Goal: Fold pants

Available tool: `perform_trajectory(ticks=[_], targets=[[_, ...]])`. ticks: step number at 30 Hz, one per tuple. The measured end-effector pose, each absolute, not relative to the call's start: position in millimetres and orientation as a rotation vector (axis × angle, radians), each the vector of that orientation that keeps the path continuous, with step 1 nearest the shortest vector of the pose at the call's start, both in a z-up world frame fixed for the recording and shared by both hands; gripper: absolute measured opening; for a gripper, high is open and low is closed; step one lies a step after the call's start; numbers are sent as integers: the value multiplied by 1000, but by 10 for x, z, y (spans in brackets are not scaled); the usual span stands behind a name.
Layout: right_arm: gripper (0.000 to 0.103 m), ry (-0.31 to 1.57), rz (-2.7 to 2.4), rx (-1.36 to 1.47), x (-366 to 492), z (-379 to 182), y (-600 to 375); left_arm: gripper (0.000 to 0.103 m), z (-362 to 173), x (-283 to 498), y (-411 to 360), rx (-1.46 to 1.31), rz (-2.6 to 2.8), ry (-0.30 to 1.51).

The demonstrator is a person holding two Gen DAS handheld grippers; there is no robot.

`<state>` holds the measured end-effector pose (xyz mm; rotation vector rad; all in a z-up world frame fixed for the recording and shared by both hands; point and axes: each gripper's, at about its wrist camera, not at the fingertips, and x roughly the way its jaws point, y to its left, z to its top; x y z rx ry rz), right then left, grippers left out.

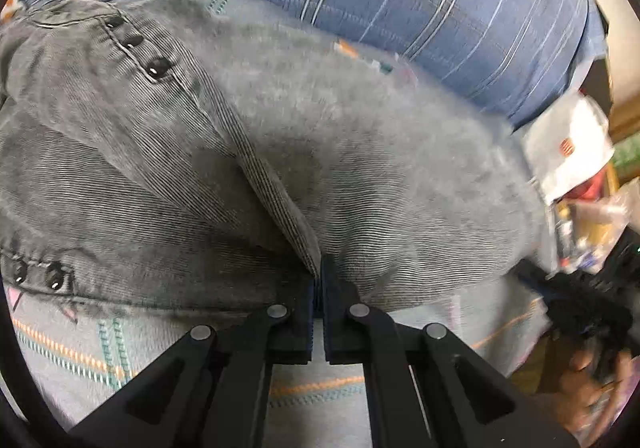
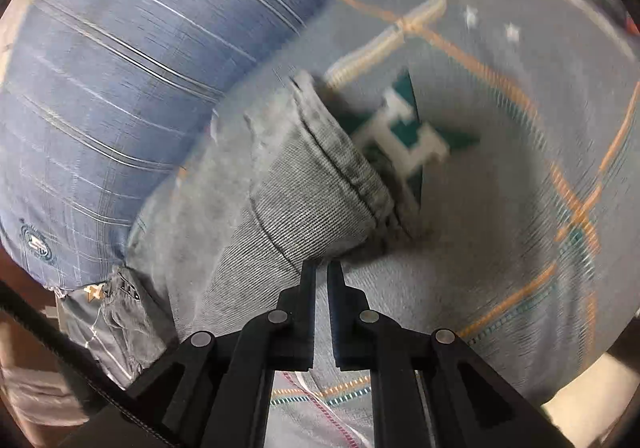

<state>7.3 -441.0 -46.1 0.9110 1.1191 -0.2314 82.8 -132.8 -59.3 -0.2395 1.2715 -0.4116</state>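
Grey corduroy pants point(image 1: 320, 168) lie on a light grey patterned bedsheet point(image 1: 80, 352). In the left wrist view the waistband with dark buttons point(image 1: 158, 69) is at the upper left. My left gripper point(image 1: 319, 280) is shut on a fold of the pants near the crotch seam. In the right wrist view a pant leg point(image 2: 288, 200) ends in a hem cuff point(image 2: 344, 160). My right gripper point(image 2: 321, 272) is nearly closed and pinches the leg's lower edge by the hem.
A blue plaid pillow point(image 1: 400, 0) lies along the far side of the pants; it also shows in the right wrist view point(image 2: 120, 68). White paper and clutter point(image 1: 568, 144) sit at the right. A teal patch with a white letter point(image 2: 412, 136) marks the sheet.
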Motion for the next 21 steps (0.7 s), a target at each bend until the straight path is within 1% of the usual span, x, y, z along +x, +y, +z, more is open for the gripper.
perform_trajectory(ticks=[2,3,4,5,8,10,11,12,15,18,19,20,21], targets=[[37,1084,-234,917,56,-409,-4442,3,-574,798,-1345,-212,-416,1239],[71,1061,-253,899,42,-361,-4458,3,-527,783,-1357,-193,-418,1228],[85,1027,-273,894,10,-320,-4482,3,-511,783,-1363,-190,-419,1226],[84,987,-291,903,-28,-271,-4517,3,-490,789,-1350,-193,-424,1229],[73,933,-325,926,-74,-216,-4650,4,-529,800,-1303,-217,-438,1234],[56,947,-322,945,-62,-291,-4710,5,-586,796,-1278,-241,-437,1240],[52,956,-340,968,-63,-351,-4770,5,-614,792,-1257,-255,-441,1237],[50,961,-350,981,-30,-365,-4764,5,-614,787,-1247,-259,-445,1232],[49,992,-339,1015,33,-476,-4814,5,-604,801,-1276,-259,-448,1236],[40,1021,-312,975,134,-501,-4748,5,-619,810,-1264,-272,-452,1244],[20,1036,-312,942,166,-502,-4714,5,-622,814,-1267,-275,-453,1244],[13,1048,-307,906,199,-479,-4670,5,-619,811,-1254,-278,-455,1244],[12,1041,-302,897,194,-454,-4655,5,-619,808,-1250,-280,-458,1245]])
